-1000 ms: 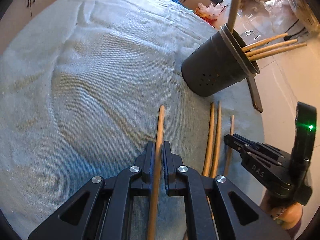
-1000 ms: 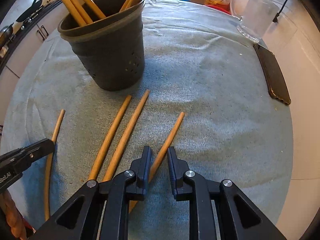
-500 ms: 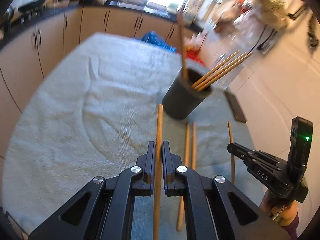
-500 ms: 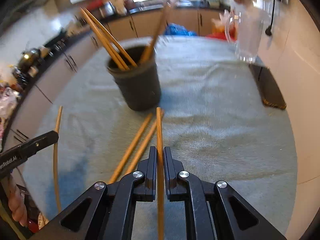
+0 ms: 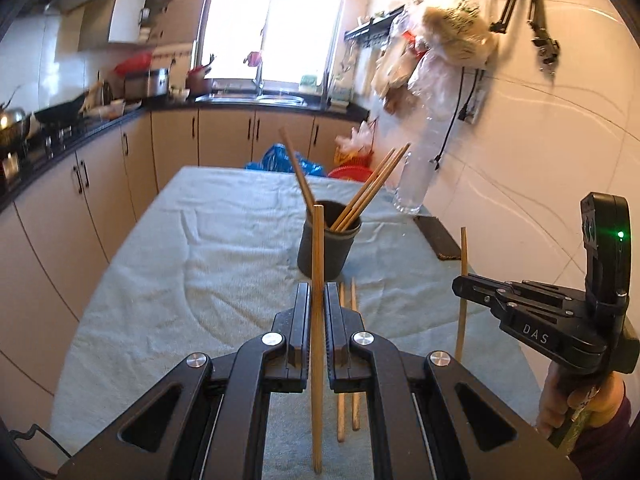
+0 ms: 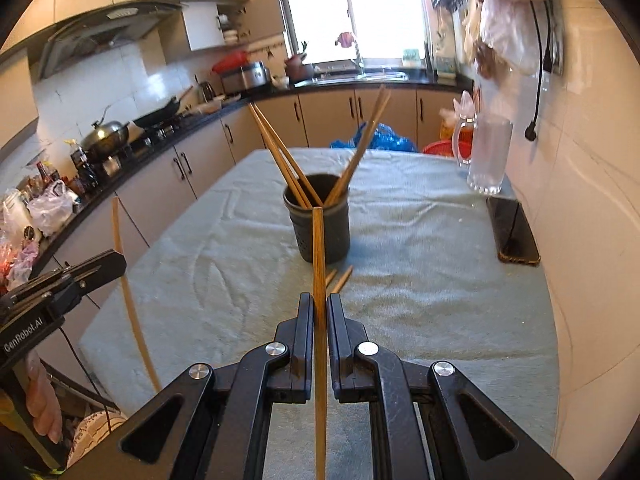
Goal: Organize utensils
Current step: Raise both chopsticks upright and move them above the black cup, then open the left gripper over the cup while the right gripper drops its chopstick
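My left gripper (image 5: 317,300) is shut on a wooden chopstick (image 5: 317,248) and holds it lifted above the towel, pointing toward the dark utensil holder (image 5: 324,254). My right gripper (image 6: 319,308) is shut on another wooden chopstick (image 6: 318,248), also lifted and pointing at the holder (image 6: 322,232). The holder stands upright mid-table with several chopsticks leaning in it. Two chopsticks (image 5: 347,360) lie on the towel in front of it; their tips (image 6: 340,278) show in the right wrist view. The right gripper (image 5: 464,286) with its stick shows at the right of the left wrist view.
A grey-green towel (image 5: 200,264) covers the table. A glass mug (image 6: 488,156) and a dark phone (image 6: 514,232) sit near the right edge by the tiled wall. Kitchen counters (image 6: 120,148) run along the left and back.
Both grippers rose from the towel and tilted up, each carrying a chopstick. The right gripper closed on its chopstick between one second and half a second ago.
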Demonstrator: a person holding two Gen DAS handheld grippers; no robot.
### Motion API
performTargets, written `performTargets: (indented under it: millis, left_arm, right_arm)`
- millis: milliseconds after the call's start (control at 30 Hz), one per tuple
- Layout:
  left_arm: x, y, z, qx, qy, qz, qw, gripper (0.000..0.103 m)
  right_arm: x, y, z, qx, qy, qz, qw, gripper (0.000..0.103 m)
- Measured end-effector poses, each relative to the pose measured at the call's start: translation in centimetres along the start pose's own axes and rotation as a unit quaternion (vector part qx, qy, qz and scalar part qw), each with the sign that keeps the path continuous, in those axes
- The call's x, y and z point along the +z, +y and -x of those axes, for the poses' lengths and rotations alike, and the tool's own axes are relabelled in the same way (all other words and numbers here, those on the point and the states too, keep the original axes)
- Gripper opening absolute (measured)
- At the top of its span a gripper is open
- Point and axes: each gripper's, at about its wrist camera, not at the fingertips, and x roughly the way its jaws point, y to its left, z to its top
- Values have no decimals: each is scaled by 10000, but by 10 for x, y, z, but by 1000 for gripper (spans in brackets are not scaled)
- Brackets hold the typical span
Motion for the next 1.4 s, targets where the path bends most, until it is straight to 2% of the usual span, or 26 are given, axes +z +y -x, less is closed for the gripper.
performTargets:
  millis: [233,433,600,700,867,1033,1167,1267,1400]
  left_arm:
    - [14,-3,9,-103,-226,30,9997,6]
    - [41,-5,4,-228,-336,40,9992,5]
    - [80,-7,6,-391,-605,-36,9974,5]
    - [108,-9,0,-459,-738,-66,9962,5]
    - [147,-12,-14,-321,-1012,-117,9943,5]
    - [177,-15,-43,-236,-1154,-126,9930,5]
    - [180,-15,-76,-151,-1057,-149,9942,5]
    - [174,-14,-108,-90,-746,-159,9970,5]
    - [163,-8,-132,-37,-459,-48,9989,5]
  right_arm:
    - [5,2,5,103,-164,-56,9998,7]
    - [24,2,4,172,-310,-114,9993,7]
    - [57,-2,12,257,-623,-204,9975,7]
    - [88,-3,15,220,-940,-225,9951,7]
    - [134,-7,6,261,-1257,-388,9910,7]
    - [161,-12,-12,186,-1450,-522,9879,7]
    - [164,-21,-36,157,-1387,-695,9878,7]
    - [160,-26,-57,171,-1141,-772,9903,7]
    - [149,-28,-80,124,-876,-748,9933,7]
